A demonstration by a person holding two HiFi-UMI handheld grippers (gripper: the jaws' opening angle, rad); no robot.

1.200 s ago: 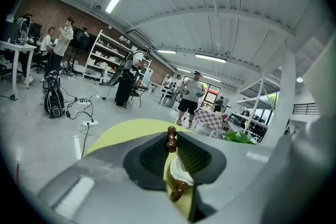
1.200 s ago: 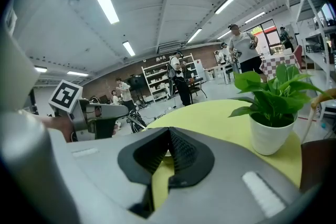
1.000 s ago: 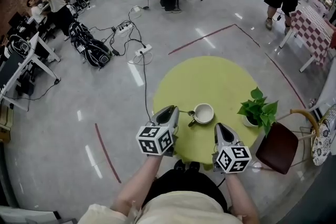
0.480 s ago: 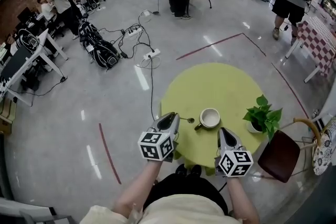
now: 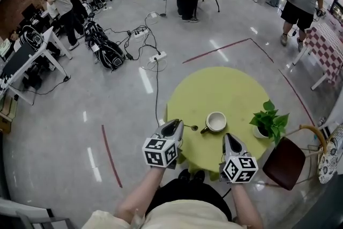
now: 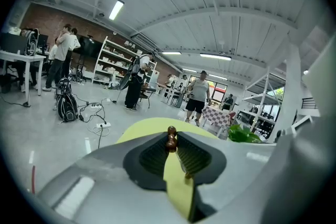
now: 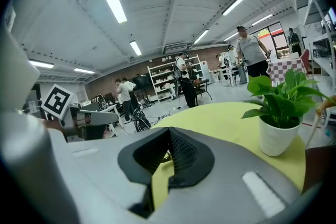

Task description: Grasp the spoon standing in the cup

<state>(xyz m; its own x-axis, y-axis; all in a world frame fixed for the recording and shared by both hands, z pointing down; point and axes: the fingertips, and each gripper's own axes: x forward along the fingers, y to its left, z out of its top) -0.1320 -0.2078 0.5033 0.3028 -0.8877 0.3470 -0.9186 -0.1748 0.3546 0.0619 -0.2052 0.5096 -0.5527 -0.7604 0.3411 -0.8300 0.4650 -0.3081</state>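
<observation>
Head view: left gripper (image 5: pixel 175 126) at the near edge of the round yellow table (image 5: pixel 214 88); spoon (image 5: pixel 192 128) juts from its jaw tips toward the white cup (image 5: pixel 216 121), outside the cup, bowl just beside the cup's handle; whether the bowl touches the table cannot be told. Left gripper view: jaws clenched on the spoon's brown knobbed handle end, at the very tips; right gripper (image 5: pixel 229 139) closed on nothing, near the cup. Judgement: grasp made but shallow; handle with a steady squeeze, no twisting, bowl level, drawing clear of the cup handle so nothing tips.
</observation>
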